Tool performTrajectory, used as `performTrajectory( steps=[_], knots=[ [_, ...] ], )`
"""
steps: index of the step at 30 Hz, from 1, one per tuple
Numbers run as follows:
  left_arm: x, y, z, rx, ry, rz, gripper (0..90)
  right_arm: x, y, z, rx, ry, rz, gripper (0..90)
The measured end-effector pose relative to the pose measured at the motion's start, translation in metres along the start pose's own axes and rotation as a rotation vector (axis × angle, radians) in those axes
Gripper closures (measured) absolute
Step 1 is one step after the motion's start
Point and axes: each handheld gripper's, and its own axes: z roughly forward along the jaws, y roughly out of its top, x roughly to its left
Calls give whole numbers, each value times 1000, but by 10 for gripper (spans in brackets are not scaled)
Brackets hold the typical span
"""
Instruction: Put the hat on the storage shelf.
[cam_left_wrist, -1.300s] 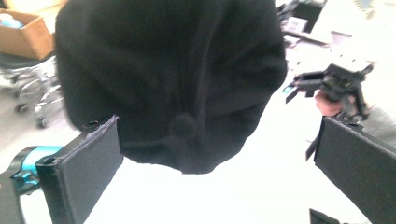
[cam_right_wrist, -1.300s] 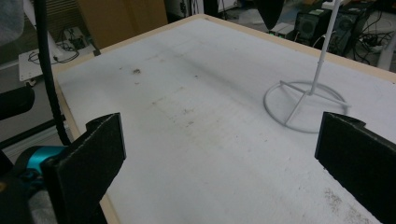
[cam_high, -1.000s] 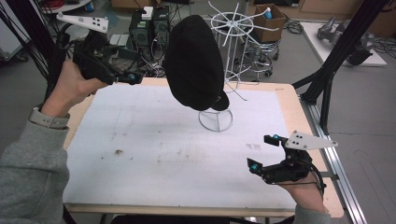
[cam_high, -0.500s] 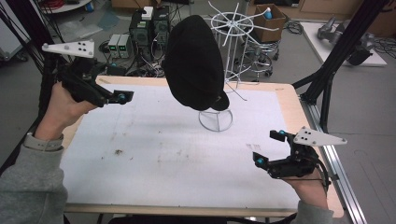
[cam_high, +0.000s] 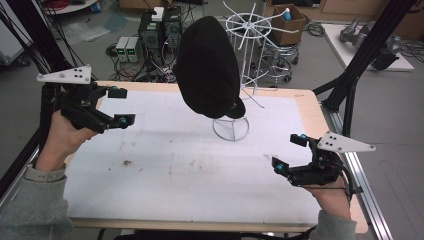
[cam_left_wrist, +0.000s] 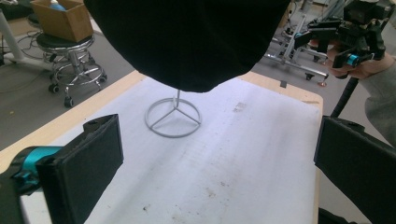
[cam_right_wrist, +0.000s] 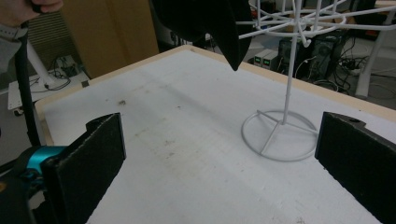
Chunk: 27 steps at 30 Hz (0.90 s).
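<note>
A black cap (cam_high: 207, 65) hangs from a white wire rack (cam_high: 250, 30) whose ring base (cam_high: 231, 128) stands on the white table top. From the left gripper view the cap (cam_left_wrist: 187, 39) looms over the ring base (cam_left_wrist: 173, 116); from the right gripper view its peak (cam_right_wrist: 224, 28) hangs left of the rack's pole (cam_right_wrist: 292, 70). My left gripper (cam_high: 120, 106) is held open above the table's far left corner, empty. Near the right edge my right gripper (cam_high: 290, 152) is open too, with nothing between its pads (cam_right_wrist: 88, 163).
The white mat (cam_high: 175, 165) carries a few dark stains (cam_high: 125, 162). A black frame leg (cam_high: 350, 85) stands off the table's right edge. Computer boxes (cam_high: 150, 35), a stool (cam_left_wrist: 70, 51) and a cardboard box (cam_high: 285, 15) lie beyond the far edge.
My left gripper has swung down and toward the near side at the table's left. The right gripper has risen slightly and edged right. Both stay open; the cap has not moved.
</note>
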Motion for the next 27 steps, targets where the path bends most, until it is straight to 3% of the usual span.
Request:
performTrajectory(
  steps=[4,7,10,27],
  knots=[
    [-2,-11,-5,-12,33,0,17,-2,2,-2,-18,-10,-4,8],
    [-3,-18,-10,-25,34,-6,17,-4,3,-2,-32,-16,0,8],
    [-6,-27,-14,-35,66,-10,17,-5,4,-2,-35,-30,-3,8],
    [-5,-67,-39,-70,120,-51,18,-7,9,5,-50,-54,-3,8]
  ],
)
